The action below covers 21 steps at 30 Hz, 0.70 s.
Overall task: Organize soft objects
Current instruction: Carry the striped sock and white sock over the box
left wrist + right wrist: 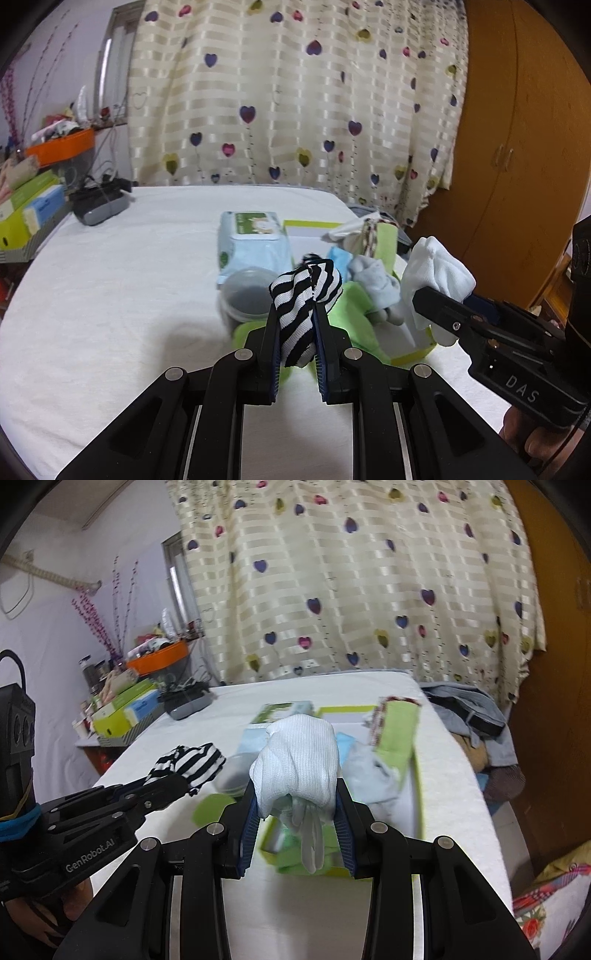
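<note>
I am reading white letters "DAS" on the black body of my right tool (439, 295), seen from the left wrist camera; the word runs off at the edge, so I cannot tell whether more letters follow. From the right wrist camera I am reading "GenRobot.AI" in white on the side of my left tool (184, 775). The wipes pack (255, 243) on the table is showing a green and white label with printing, but it is too blurred for me to read. The green and blue boxes (125, 709) at the side are carrying print that is too small to make out.
</note>
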Tool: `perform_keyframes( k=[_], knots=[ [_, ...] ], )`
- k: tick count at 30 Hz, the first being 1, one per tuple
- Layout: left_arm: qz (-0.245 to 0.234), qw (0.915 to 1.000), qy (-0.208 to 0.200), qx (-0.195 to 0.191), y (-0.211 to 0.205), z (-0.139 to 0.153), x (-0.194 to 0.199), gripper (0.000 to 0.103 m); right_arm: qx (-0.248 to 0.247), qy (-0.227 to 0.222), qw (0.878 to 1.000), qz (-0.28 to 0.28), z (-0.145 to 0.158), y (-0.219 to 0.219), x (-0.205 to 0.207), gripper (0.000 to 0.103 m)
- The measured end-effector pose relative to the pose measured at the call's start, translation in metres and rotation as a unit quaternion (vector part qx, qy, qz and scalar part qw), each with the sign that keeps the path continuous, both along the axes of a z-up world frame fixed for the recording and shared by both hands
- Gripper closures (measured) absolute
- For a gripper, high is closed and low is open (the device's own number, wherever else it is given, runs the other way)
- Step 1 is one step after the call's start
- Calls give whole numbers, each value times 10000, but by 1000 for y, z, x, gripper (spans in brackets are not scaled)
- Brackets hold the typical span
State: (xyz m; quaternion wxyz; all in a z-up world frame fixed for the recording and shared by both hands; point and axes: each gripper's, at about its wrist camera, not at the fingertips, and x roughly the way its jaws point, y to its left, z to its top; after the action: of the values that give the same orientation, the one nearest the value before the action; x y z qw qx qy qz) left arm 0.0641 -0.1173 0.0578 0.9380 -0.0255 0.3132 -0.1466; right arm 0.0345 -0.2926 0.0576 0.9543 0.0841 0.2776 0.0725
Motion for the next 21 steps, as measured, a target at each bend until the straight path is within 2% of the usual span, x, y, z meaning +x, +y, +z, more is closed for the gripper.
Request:
perform_keyframes(
  k=[10,21],
  knots=[
    [-376,9991,172,-5,-34,-13,6,88,60,185,9995,-258,-12,-30,1,65],
    [-519,9978,413,34,-46,-30,19,88,60,417,9988,-266,-30,-37,11,65]
  ],
)
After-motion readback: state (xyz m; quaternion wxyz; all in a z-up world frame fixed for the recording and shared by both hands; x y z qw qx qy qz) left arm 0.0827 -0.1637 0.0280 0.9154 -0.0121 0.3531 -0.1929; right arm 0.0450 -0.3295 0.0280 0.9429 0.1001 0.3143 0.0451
